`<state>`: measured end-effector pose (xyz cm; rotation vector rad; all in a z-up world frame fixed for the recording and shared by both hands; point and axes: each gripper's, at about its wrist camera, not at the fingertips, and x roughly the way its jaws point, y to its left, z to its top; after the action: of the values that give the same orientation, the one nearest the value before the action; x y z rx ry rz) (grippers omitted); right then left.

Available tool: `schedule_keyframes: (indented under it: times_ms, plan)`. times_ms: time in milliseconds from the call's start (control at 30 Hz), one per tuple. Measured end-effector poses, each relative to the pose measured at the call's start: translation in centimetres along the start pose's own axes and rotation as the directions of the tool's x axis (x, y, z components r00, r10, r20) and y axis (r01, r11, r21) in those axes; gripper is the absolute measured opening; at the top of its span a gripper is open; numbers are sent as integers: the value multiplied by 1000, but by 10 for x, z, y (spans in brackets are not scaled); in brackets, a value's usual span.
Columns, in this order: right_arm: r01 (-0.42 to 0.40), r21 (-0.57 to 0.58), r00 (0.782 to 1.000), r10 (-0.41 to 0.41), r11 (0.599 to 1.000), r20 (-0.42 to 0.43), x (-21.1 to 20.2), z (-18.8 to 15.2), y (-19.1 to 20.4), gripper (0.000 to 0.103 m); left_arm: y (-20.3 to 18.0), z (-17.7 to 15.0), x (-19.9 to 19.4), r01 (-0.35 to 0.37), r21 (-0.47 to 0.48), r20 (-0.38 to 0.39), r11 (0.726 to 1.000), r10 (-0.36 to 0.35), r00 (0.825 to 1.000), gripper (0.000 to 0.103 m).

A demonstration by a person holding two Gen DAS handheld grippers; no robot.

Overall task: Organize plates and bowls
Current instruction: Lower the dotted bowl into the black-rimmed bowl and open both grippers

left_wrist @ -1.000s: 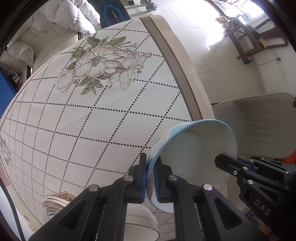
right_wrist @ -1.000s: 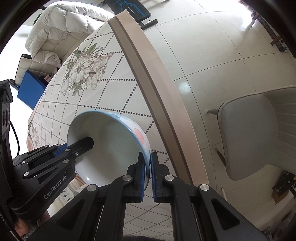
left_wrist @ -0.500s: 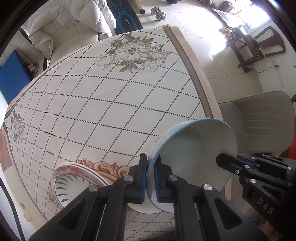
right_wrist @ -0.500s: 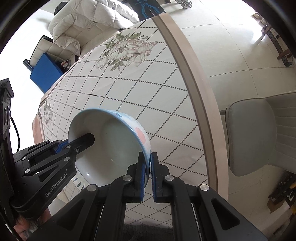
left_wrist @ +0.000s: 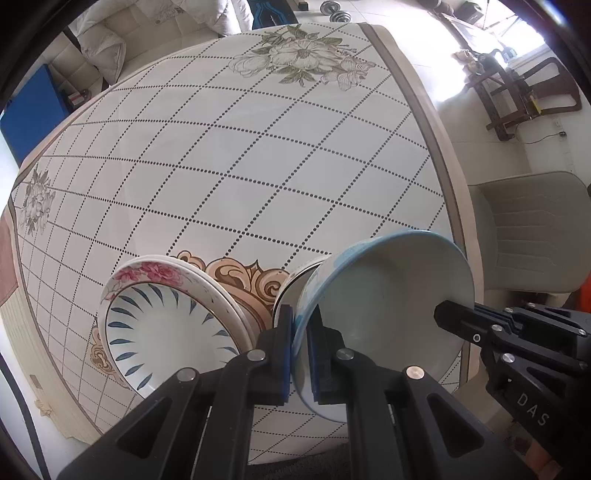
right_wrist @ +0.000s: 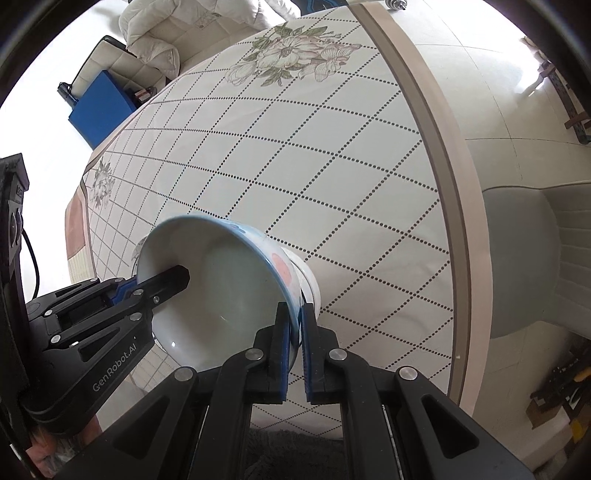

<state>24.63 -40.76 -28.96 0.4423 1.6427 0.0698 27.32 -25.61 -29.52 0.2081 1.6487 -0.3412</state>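
Right gripper [right_wrist: 294, 332] clamped on bowl [right_wrist: 221, 288] rim, left gripper [right_wrist: 159, 280] gripping opposite rim, bowl tilted above patterned surface [right_wrist: 295, 155], chair [right_wrist: 535, 258] beside.

A home's living and dining room: a worktop [left_wrist: 258, 177] dressed in a flower-printed, dotted-lattice cloth stands on pale floor tiles [right_wrist: 480, 74], with a padded dining chair [left_wrist: 528, 236] at three o'clock, a cream quilted sofa [left_wrist: 122, 37] at eleven, and dumbbells [left_wrist: 340, 11] at twelve.
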Motion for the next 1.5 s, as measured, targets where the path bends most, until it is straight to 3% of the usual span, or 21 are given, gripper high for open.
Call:
schedule_keyframes:
  times_ms: [733, 1100, 1500]
  plan:
    - [49, -16, 994, -50, 999, -92, 55, 1, 9, 7, 17, -10, 43, 2, -38, -118, 999, -6, 993, 6]
    - [86, -22, 989, -88, 996, -118, 61, 6, 14, 7, 15, -10, 44, -10, -24, -136, 1000, 7, 991, 6]
    - [78, 9, 986, -76, 997, -147, 61, 9, 12, 7, 18, -7, 48, -3, -47, -191, 999, -6, 982, 7]
